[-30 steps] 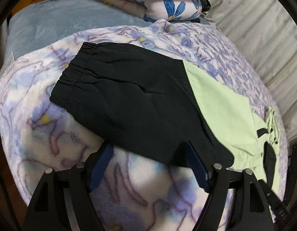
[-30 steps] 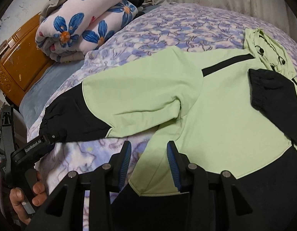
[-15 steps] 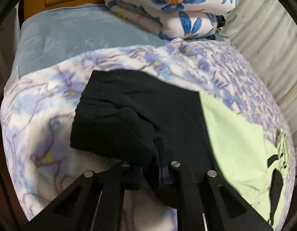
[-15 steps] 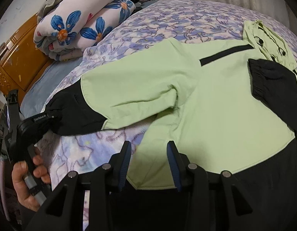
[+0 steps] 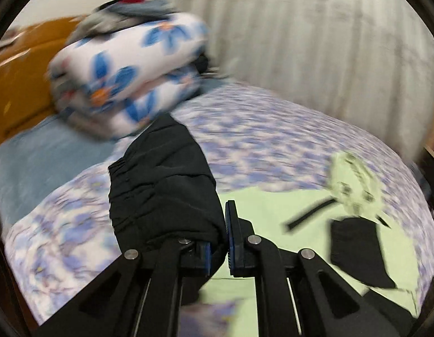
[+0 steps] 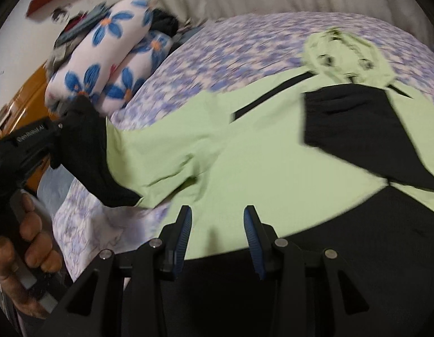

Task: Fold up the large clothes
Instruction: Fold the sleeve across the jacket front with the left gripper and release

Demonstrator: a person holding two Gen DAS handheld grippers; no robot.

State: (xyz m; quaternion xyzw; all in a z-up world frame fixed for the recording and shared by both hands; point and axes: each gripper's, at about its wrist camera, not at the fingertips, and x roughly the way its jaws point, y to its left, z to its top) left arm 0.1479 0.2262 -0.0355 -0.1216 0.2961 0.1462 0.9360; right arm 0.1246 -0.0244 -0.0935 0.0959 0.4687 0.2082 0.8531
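My left gripper (image 5: 221,241) clamps the black cuff (image 5: 160,185) | right gripper (image 6: 218,238) apart, empty | risk: slick cuff slips out, sleeve (image 6: 160,146) flops crooked.

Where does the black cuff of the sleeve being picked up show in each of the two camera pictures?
Left wrist view: black cuff fills the lower centre, clamped in the left gripper.
Right wrist view: far left, bunched at that gripper's tip, off the bed.
Shared landmark: the folded blue-flowered quilt at the bed's head.
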